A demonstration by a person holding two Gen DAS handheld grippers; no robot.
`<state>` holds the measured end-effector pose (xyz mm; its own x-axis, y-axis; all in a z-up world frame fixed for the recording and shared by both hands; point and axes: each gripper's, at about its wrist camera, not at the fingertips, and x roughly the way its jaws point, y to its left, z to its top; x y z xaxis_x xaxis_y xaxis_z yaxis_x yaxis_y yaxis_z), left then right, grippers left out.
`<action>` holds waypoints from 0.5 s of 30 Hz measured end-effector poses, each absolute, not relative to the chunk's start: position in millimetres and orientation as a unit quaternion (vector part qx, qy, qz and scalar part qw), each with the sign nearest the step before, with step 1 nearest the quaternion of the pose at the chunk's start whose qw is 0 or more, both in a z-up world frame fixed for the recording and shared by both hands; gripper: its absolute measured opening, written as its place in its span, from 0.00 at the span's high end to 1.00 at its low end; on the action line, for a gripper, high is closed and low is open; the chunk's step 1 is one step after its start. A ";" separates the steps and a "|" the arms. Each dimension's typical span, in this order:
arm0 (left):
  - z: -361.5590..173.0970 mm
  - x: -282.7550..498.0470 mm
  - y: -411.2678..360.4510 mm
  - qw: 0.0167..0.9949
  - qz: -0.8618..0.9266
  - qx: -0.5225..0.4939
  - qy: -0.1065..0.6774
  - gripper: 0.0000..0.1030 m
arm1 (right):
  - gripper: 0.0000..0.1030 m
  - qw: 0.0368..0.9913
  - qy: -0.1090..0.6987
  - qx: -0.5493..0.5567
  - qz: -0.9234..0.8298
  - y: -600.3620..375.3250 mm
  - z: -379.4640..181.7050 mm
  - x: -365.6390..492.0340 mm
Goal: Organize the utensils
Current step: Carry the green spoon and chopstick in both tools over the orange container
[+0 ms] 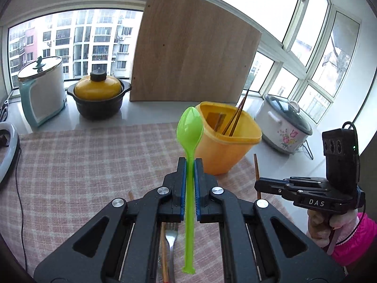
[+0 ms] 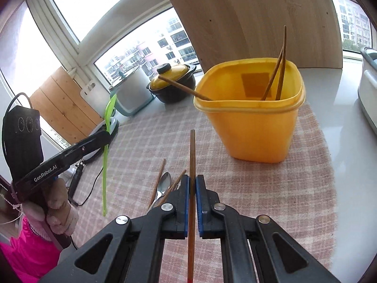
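Right gripper (image 2: 192, 184): jaws pinched on a wooden chopstick (image 2: 192, 155), which runs straight out along the fingers, its tip ahead of the pads.
Left gripper (image 1: 190, 165): clamped on the handle of a green spoon (image 1: 190, 127), bowl forward and up, long axis in line with the fingers.
Yellow container (image 2: 252, 122): ahead and slightly right of both grippers, standing on the checked cloth (image 2: 141, 136), mouth open upward, three chopsticks already leaning inside.
Nearer hand: judging by both views, the right one sits closer to the container; the left is further off to its side.
Loose utensils: a metal spoon (image 2: 165, 182) and more chopsticks lie on the cloth just left of the right gripper's fingers; a fork (image 1: 170, 240) lies under the left gripper.
Coming move: probably tip each long axis down over the rim.
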<state>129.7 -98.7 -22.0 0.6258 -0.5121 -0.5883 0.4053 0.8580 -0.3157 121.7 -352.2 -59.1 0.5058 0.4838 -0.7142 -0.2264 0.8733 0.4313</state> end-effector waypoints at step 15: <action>20.1 160.0 -172.5 0.914 -0.258 -0.128 0.285 0.96 | 0.97 0.895 0.372 0.137 0.205 -416.9 4.6 115.7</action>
<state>160.0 -172.5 20.1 0.7046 -0.5448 -0.4546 0.3988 0.8340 -0.3813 115.7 -416.9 4.6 0.6396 0.4682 -0.6097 -0.2646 0.8788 0.3972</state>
